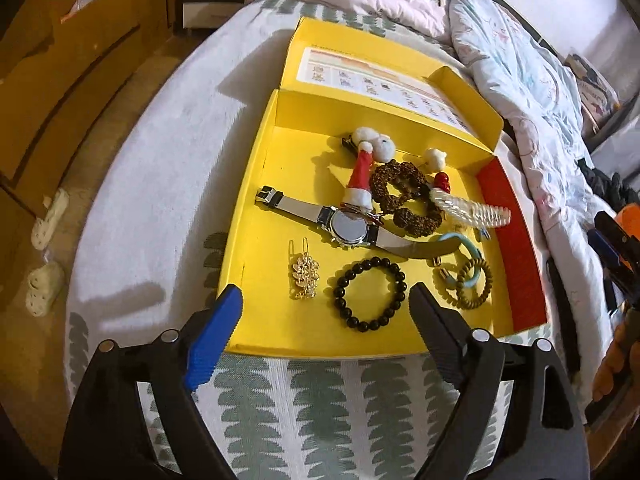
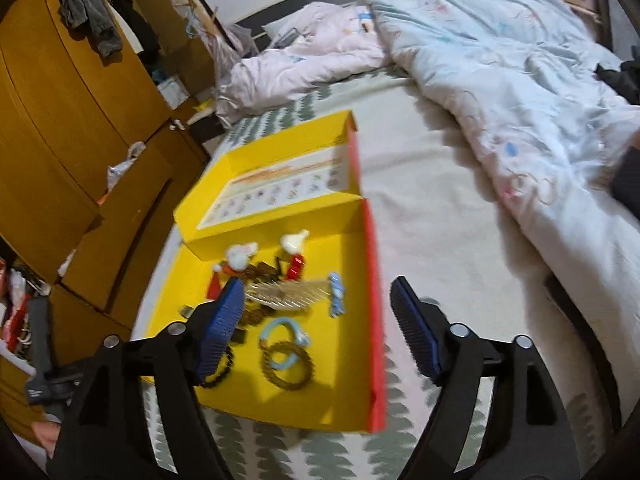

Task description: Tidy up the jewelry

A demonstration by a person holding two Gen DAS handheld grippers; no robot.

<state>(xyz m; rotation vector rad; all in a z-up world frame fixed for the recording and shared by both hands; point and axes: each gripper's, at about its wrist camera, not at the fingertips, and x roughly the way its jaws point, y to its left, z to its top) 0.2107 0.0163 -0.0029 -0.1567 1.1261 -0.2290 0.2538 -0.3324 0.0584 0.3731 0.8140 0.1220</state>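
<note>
Jewelry: watch (image 1: 351, 229), black bracelet (image 1: 370, 293), gold clip (image 1: 305, 274) lying in the yellow box (image 1: 256, 216).
Box: sitting open on the bed (image 1: 160, 200).
Left hand-held gripper (image 1: 325, 305): hovering wide open, holding nothing.
Right hand-held gripper (image 2: 316, 322): hovering wide open over the box, holding nothing.

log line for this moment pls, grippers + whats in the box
left gripper: open, empty, over near edge of yellow cardboard box | right gripper: open, empty | in box: black bead bracelet, silver wristwatch | untouched
</note>
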